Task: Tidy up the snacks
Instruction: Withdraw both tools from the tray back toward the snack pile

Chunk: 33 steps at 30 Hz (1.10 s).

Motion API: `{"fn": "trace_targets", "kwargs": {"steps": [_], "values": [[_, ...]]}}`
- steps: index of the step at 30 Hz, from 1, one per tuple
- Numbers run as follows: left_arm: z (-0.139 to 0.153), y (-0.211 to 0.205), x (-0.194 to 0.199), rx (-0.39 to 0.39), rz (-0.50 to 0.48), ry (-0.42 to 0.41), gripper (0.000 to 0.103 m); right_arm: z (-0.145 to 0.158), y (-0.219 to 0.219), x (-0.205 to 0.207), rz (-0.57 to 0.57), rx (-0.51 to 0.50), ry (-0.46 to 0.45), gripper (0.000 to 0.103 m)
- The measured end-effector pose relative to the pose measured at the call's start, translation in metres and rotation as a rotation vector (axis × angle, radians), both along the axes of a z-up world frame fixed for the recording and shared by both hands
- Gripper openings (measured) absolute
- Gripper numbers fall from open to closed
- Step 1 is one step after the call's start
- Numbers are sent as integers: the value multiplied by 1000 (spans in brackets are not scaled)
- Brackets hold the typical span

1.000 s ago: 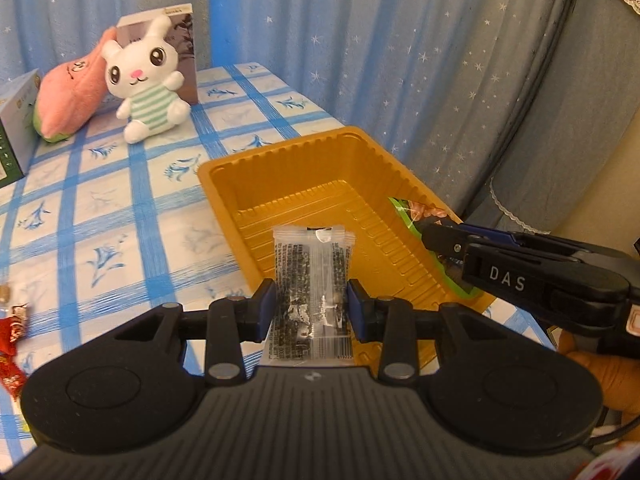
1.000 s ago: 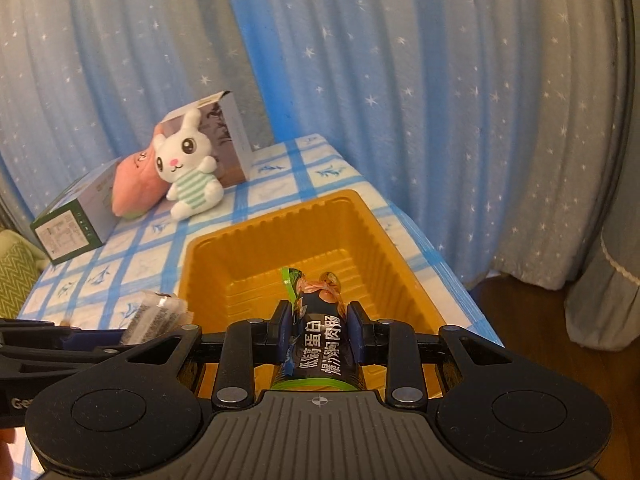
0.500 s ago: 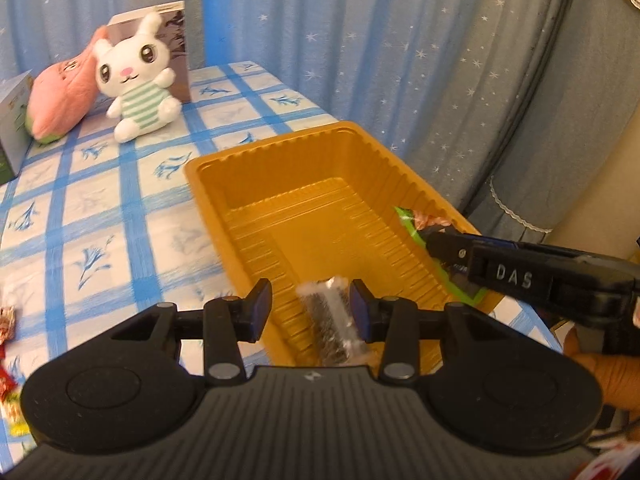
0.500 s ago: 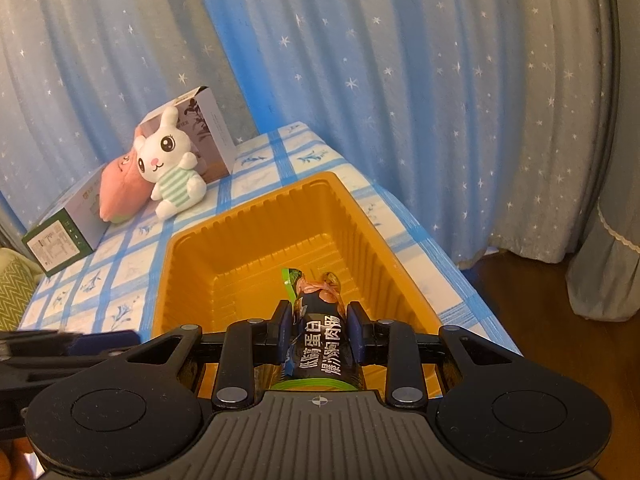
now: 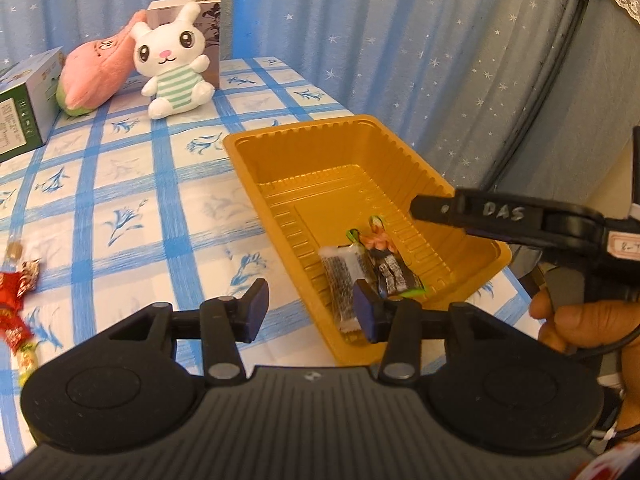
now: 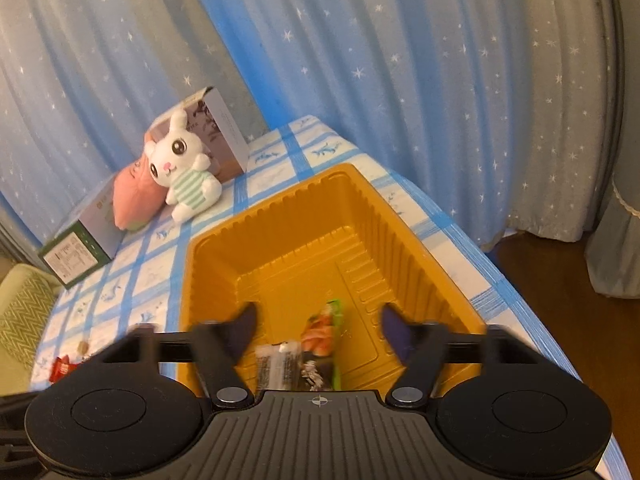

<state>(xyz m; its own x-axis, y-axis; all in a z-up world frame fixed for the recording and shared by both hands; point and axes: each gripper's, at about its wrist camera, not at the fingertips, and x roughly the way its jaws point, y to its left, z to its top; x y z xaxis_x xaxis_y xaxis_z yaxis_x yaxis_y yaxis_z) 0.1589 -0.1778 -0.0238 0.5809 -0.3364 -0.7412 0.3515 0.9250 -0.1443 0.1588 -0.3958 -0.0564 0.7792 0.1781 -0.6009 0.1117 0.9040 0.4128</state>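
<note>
A gold plastic tray (image 5: 304,136) sits on the blue-checked tablecloth. Two snacks lie at its near end: a clear packet of dark seeds (image 5: 340,280) and, right beside it, a dark packet with green edges (image 5: 394,276). My left gripper (image 5: 310,312) hangs over the tray's left rim and the cloth, its jaws opening with nothing between them. My right gripper (image 6: 318,330) hovers above the tray (image 6: 280,208), jaws opening wide. The dark packet (image 6: 320,336) and the clear packet (image 6: 278,364) lie loose below it. One right gripper finger (image 5: 440,208) reaches over the tray's right rim.
A white plush rabbit (image 5: 174,64), a pink plush (image 5: 96,76) and two boxes (image 5: 24,100) stand at the table's far end. Red candy wrappers (image 5: 12,304) lie at the left. Starred curtains hang close behind. The table edge runs just right of the tray.
The left gripper let the clear packet drop into the tray and shifted left. The right gripper opened, and the dark packet now lies in the tray beside it.
</note>
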Motion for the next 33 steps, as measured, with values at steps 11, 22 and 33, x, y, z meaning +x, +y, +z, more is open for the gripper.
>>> {"fn": "trace_targets", "kwargs": {"steps": [11, 22, 33], "values": [[18, 41, -47, -8, 59, -26, 52, 17, 30, -65, 0, -46, 32, 71], [40, 89, -91, -29, 136, -59, 63, 42, 85, -114, 64, -142, 17, 71], [46, 141, -123, -30, 228, -66, 67, 51, 134, -125, 161, -168, 3, 71]]}}
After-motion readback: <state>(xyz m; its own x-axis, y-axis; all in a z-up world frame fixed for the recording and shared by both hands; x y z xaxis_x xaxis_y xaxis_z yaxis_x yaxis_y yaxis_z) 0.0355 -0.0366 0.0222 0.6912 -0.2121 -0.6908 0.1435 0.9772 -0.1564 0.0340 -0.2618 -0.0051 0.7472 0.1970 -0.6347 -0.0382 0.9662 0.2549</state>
